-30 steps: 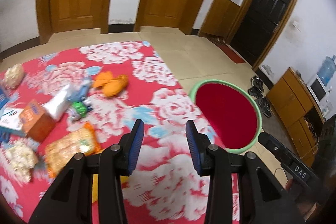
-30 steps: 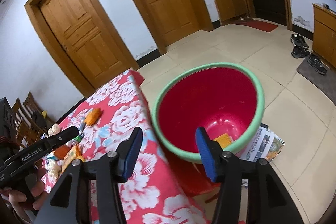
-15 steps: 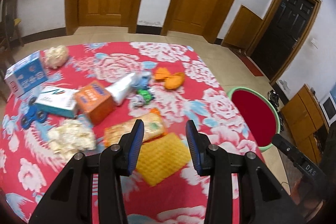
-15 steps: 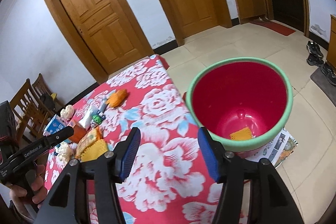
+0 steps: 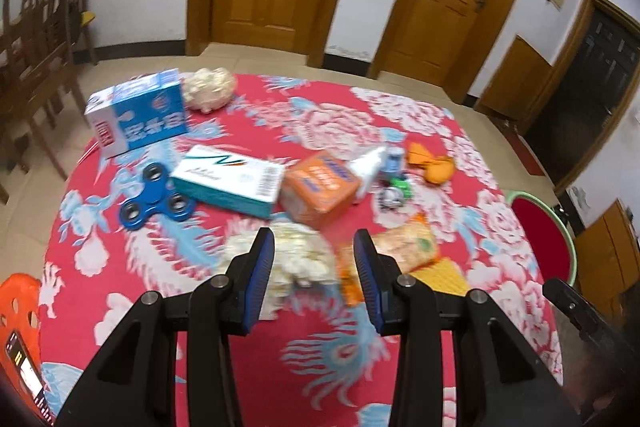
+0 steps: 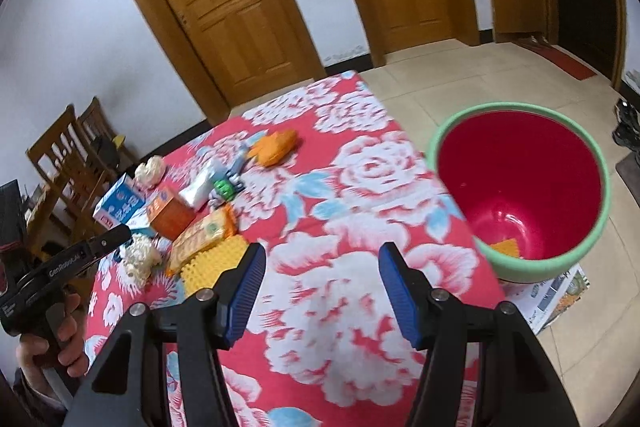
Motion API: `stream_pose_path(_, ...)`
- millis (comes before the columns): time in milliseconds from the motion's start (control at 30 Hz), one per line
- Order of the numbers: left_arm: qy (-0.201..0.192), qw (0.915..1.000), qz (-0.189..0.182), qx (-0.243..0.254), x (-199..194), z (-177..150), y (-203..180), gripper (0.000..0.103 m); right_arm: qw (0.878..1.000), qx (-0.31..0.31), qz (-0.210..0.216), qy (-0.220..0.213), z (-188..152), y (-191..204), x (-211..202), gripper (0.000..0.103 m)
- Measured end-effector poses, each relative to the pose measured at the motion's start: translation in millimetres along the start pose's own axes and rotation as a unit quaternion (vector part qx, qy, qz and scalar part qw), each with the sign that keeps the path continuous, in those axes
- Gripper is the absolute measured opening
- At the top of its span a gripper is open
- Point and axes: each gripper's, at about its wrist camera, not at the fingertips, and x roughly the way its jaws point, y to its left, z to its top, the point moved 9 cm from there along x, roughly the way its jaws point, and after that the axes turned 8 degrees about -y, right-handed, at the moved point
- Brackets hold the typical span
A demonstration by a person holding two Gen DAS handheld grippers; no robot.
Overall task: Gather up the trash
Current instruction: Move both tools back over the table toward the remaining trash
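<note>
Left claw apart above crumpled paper; right claw widening, empty, over bare cloth.

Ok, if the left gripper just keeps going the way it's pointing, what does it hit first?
Most likely the crumpled white paper wad, which lies right between and ahead of the left gripper's open fingers on the red floral tablecloth. The orange box sits further along. Depth is hard to judge.

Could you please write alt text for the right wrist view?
The open, empty right gripper hovers above a red floral tablecloth. A red bin with a green rim stands on the floor right of the table; scattered trash and boxes lie left.
</note>
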Motion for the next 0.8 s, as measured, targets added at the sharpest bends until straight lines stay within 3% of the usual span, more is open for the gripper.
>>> stream_pose_path(267,0.018,0.9995,0.015,-0.021,15,-12,28,0.041,0.999,-0.027,0.013,0.03,-11,32,24,0.062)
stream_pose_path(800,0.041,0.9982,0.001,-0.042,34,-28,35,0.041,0.995,-0.059,0.02,0.074,-37,61,59,0.062)
